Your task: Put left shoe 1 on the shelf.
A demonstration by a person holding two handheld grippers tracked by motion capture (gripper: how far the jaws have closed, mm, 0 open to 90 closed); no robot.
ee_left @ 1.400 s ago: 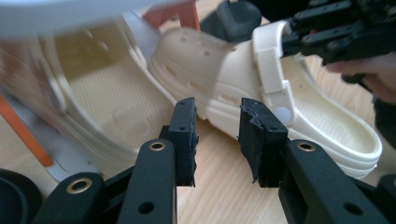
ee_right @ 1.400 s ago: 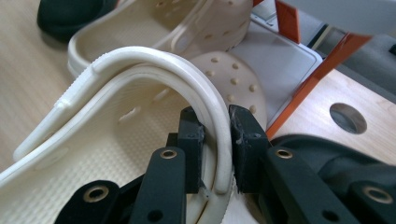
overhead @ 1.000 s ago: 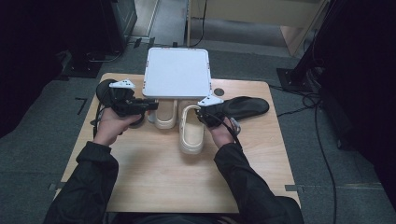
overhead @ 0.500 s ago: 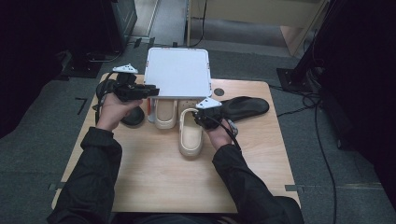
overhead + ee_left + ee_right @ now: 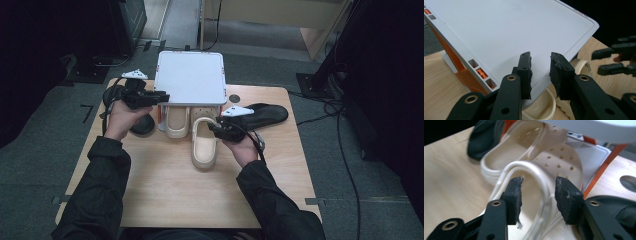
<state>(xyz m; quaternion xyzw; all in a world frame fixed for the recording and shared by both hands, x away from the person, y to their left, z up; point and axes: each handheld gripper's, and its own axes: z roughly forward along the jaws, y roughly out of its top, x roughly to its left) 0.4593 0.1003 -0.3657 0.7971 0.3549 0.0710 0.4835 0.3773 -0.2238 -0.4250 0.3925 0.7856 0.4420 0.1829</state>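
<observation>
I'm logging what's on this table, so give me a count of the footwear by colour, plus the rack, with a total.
Cream clogs: 2
Black shoes: 2
White shoe rack: 1
Total: 5

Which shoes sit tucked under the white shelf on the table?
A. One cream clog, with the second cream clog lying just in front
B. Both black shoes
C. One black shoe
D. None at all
A: one cream clog has its toe under the white shelf, while the second cream clog lies in front of it on the table.
</observation>
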